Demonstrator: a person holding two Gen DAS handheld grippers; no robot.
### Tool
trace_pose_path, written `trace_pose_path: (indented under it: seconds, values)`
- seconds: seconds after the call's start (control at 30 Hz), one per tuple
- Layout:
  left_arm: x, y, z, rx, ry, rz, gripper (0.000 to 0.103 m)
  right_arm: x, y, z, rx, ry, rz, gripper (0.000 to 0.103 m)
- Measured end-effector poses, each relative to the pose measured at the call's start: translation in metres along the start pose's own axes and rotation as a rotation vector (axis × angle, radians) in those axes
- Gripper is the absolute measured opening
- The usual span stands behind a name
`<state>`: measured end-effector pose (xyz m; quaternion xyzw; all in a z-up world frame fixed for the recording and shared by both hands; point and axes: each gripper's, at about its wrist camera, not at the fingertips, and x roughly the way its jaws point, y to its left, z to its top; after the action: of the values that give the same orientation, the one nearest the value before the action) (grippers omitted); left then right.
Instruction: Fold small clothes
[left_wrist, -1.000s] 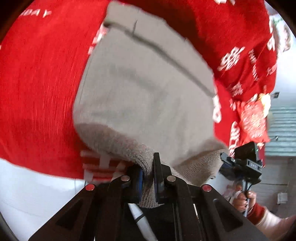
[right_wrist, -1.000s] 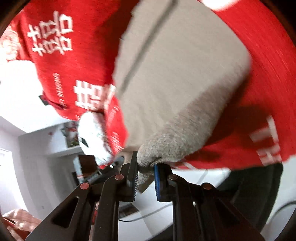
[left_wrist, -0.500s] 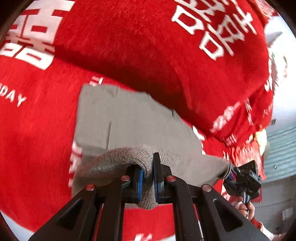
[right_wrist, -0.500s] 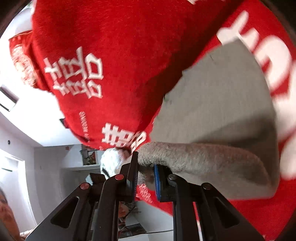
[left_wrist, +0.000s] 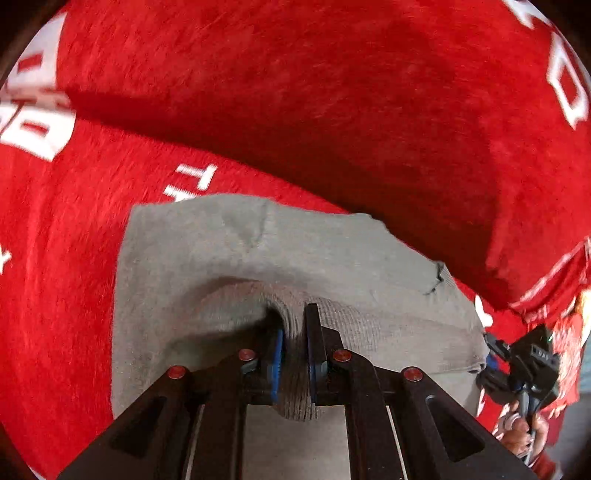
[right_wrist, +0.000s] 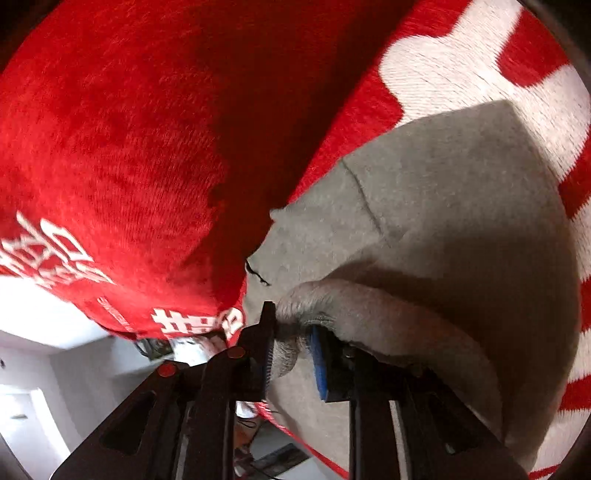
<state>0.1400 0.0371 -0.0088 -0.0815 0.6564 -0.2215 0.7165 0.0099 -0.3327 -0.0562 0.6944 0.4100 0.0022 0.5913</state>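
A small grey garment (left_wrist: 280, 254) with a ribbed knit hem lies on a red blanket (left_wrist: 332, 110) with white lettering. My left gripper (left_wrist: 293, 347) is shut on the ribbed hem and holds it folded forward over the garment, low over the cloth. My right gripper (right_wrist: 291, 343) is shut on the other end of the same hem, with the grey garment (right_wrist: 443, 206) spread ahead of it. The right gripper also shows in the left wrist view (left_wrist: 517, 365), at the garment's right corner.
A thick fold of the red blanket (right_wrist: 129, 147) rises just beyond the garment's far edge. A white room with a floor and a cable (right_wrist: 44, 387) shows at the lower left of the right wrist view.
Both grippers have carried the ribbed hem forward and down over the garment. The garment was hanging spread out; it now lies doubled on the blanket, and the view is closer to the cloth.
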Motion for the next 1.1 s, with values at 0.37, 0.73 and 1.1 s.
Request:
trace_pose_path:
  seconds: [0.37,0.73,1.1]
  values:
    - [-0.056,-0.007,0.007,0.048,-0.119,0.143,0.091,-0.022,0.059,-0.013,-0.281,-0.016,-0.145,0.049]
    - [0.016,-0.049,-0.017,0.205,0.010,0.174,0.091,0.027,0.055,0.000,-0.402,-0.052,-0.448,0.036]
    - [-0.008,0.020,0.041,-0.051,-0.142,0.524,0.091,-0.005,0.037,0.032,-0.251,-0.182,-0.462,0.044]
